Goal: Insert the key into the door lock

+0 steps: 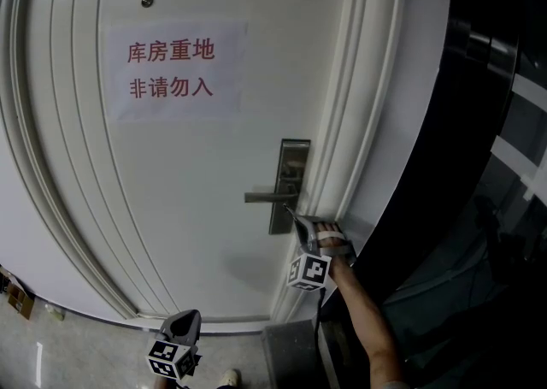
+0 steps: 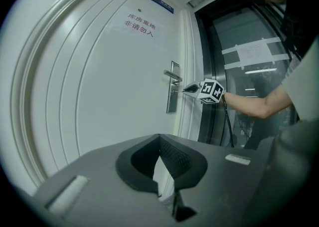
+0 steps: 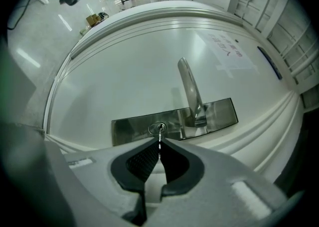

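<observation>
Nearest the head camera, the left gripper (image 2: pixel 159 138) is held low at the foot of the door (image 1: pixel 197 225), well apart from the lock. Its jaws are seen pressed together at the tips, with nothing between them.

The right gripper (image 3: pixel 159 144) is held level against the right edge of the door, just below the handle (image 3: pixel 188 84). Its marker cube (image 1: pixel 309 270) faces the head camera, and a bare forearm (image 1: pixel 369 327) is seen behind it. Its jaws are clamped on the key (image 3: pixel 159 136), whose thin blade projects from between the pads. The blade tip is placed at the round keyhole (image 3: pixel 157 129) in the brushed metal lock plate (image 3: pixel 132 128). How far the blade has entered cannot be determined.

The lever handle is mounted on the same plate, beside the keyhole, and stands clear of the gripper.

A paper notice (image 1: pixel 173 69) in red characters is fixed to the upper door panel. Moulded white trim (image 1: pixel 363 105) is noted along the lock side, with dark glazing (image 1: pixel 496 165) beyond it.
</observation>
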Tool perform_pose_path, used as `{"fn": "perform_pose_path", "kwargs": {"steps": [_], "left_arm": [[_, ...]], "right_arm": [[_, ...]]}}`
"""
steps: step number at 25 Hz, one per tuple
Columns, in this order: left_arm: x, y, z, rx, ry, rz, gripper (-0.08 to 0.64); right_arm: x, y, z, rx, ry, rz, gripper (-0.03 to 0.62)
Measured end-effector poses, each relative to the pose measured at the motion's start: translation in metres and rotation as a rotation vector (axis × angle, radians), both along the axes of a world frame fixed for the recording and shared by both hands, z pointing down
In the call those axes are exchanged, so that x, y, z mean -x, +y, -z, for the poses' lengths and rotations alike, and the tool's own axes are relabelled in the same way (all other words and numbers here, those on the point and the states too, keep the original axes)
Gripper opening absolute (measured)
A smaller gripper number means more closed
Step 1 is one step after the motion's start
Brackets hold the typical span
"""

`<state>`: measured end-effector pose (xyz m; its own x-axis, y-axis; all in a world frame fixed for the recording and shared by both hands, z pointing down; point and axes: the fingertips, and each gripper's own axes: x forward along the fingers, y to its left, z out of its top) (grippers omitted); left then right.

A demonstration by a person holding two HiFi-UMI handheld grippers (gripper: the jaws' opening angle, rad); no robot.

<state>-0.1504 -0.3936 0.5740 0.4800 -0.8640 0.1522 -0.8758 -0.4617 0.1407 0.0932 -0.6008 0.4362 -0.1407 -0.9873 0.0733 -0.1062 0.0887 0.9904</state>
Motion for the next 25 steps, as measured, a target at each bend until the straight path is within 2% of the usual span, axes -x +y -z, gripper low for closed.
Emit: {"fn": "perform_pose_path", "kwargs": {"steps": [13, 25], "left_arm": [[-0.0027, 0.0037, 0.0003, -0.004, 0.007, 0.001, 0.002], [0.0015, 0.0055, 0.0011, -0.006, 0.010, 0.010, 0.002]], "right_arm": [[0.0054, -0.0022, -0.0011, -0.040, 0.087, -0.109, 0.011], [0.0025, -0.0042, -0.0013, -0.033, 0.097, -0.167, 0.011]]}}
